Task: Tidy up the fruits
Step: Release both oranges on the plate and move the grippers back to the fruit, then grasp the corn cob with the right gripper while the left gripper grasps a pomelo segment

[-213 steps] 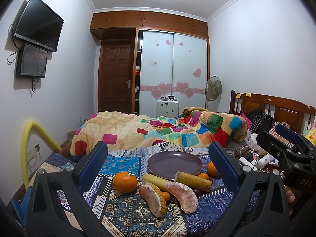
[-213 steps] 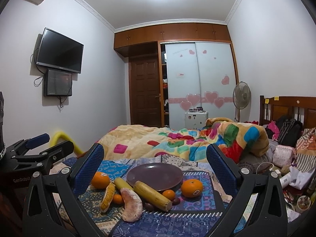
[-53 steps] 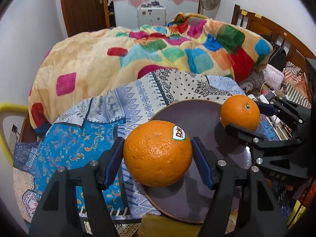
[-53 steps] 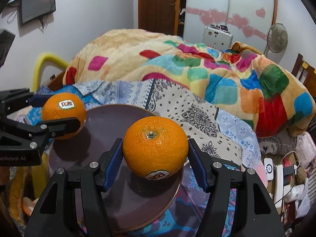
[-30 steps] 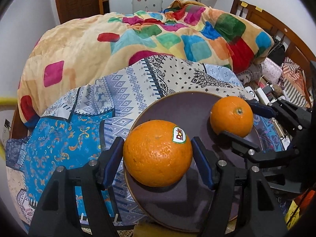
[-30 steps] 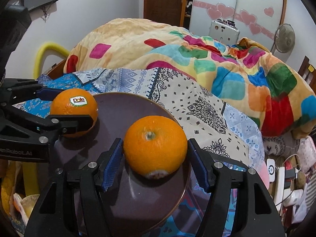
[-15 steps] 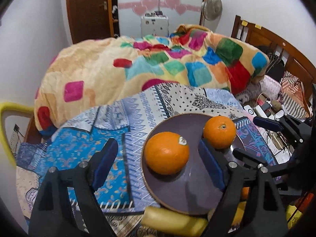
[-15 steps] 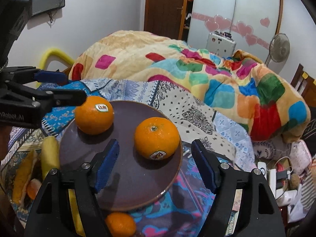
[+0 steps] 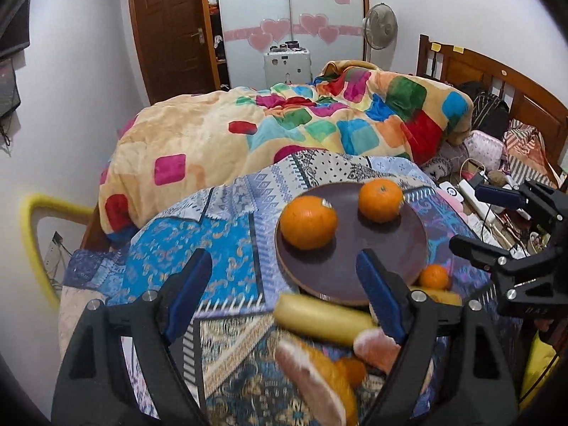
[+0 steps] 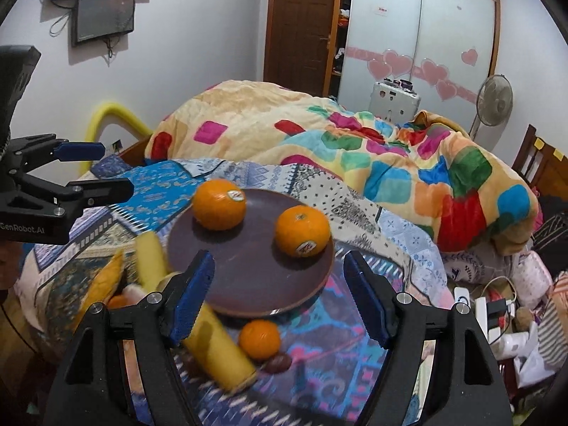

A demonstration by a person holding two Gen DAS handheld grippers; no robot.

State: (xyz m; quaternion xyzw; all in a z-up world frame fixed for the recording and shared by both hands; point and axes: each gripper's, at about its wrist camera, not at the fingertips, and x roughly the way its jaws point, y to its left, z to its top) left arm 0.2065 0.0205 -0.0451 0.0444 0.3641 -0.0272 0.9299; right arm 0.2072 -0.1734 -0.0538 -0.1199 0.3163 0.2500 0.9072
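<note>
2 oranges on the plate (image 10: 227, 294), both grippers empty.
Left gripper (image 9: 284, 284) spread, left orange (image 9: 308, 222) just beyond its jaws; right gripper (image 10: 277, 284) spread, right orange (image 10: 302, 230) ahead between its jaws. Next likely: banana (image 10: 213, 344), below the right gripper's left jaw.

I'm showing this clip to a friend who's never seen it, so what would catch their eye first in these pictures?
Probably the two big oranges sitting apart on the dark round plate on the patterned cloth. Behind them, the bright patchwork blanket heaps across the bed. Nearer the cameras, bananas, a small orange and peeled pomelo pieces lie off the plate, with both grippers open and empty.
</note>
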